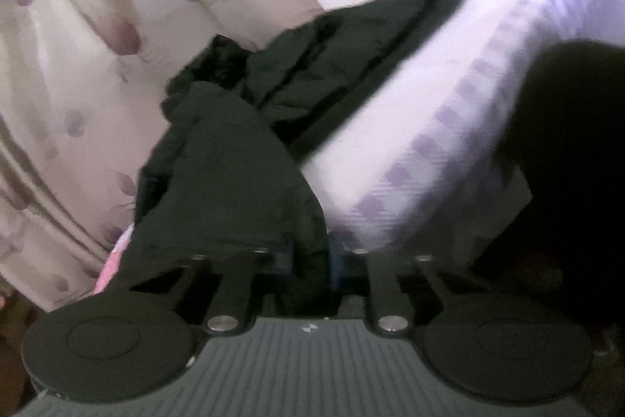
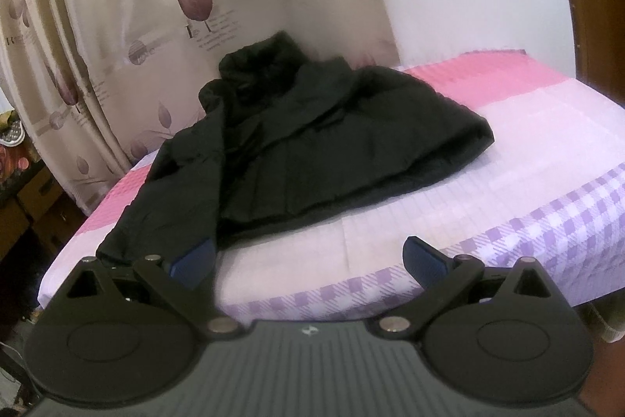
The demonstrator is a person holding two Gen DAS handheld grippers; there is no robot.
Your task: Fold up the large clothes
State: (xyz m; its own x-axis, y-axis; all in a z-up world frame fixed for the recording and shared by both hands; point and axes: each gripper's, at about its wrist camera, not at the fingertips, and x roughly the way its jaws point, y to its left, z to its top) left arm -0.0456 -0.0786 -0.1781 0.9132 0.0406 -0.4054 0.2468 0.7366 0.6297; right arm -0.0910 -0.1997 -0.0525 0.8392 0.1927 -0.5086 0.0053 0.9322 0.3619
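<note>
Nearest our left gripper [image 1: 308, 260], dark sleeve fabric fills the gap and the jaws pinch it. Our right gripper [image 2: 308, 260] hangs spread at the bed's [image 2: 508, 151] near edge, holding nothing. We see the black jacket [image 2: 312, 143] lying across the bed. We judge the first fold is starting; next, carry the sleeve over the body.

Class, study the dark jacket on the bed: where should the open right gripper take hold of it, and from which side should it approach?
Probably the jacket's near hem, toward its right corner. That edge lies flat and unobstructed on the bed sheet, facing the open right gripper, so a low approach from the bed's near side suits it. The left gripper already pinches the sleeve.
</note>
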